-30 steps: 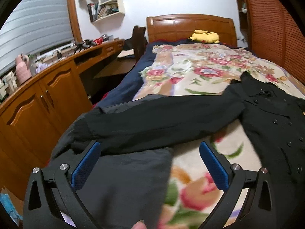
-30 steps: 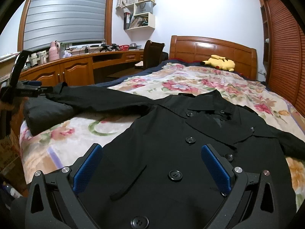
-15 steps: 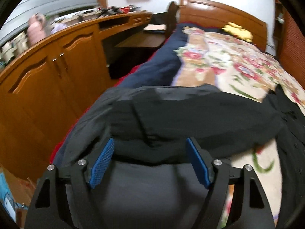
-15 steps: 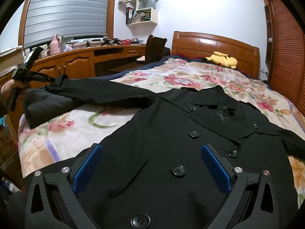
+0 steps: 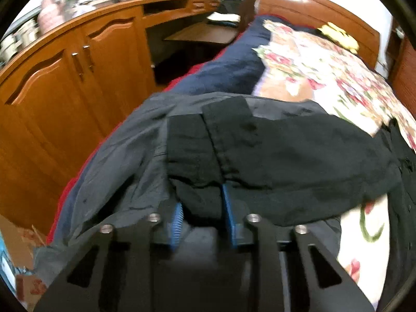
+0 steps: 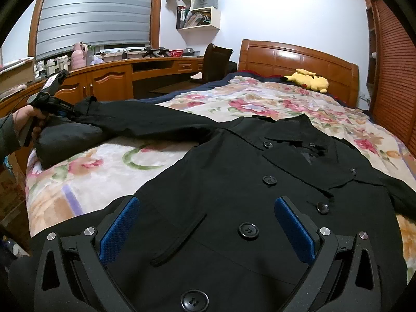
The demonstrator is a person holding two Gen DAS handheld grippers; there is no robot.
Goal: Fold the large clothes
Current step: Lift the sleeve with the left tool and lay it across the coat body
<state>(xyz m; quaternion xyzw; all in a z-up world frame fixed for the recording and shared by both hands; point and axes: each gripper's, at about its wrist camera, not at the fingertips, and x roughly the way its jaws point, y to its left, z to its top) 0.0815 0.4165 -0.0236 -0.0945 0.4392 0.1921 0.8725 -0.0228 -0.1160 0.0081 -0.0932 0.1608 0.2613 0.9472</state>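
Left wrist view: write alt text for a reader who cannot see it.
The left gripper has just been closing on the cuff of a black coat's sleeve, with the fabric bunched between its blue pads. The sleeve lies over a grey garment at the edge of a bed with a floral blanket, and wooden cabinets stand behind.

You have nothing legible here: the red marks on the cardboard box (image 5: 28, 283) by the bed are too blurred, and the book spines on the wall shelf (image 6: 200, 15) too small.
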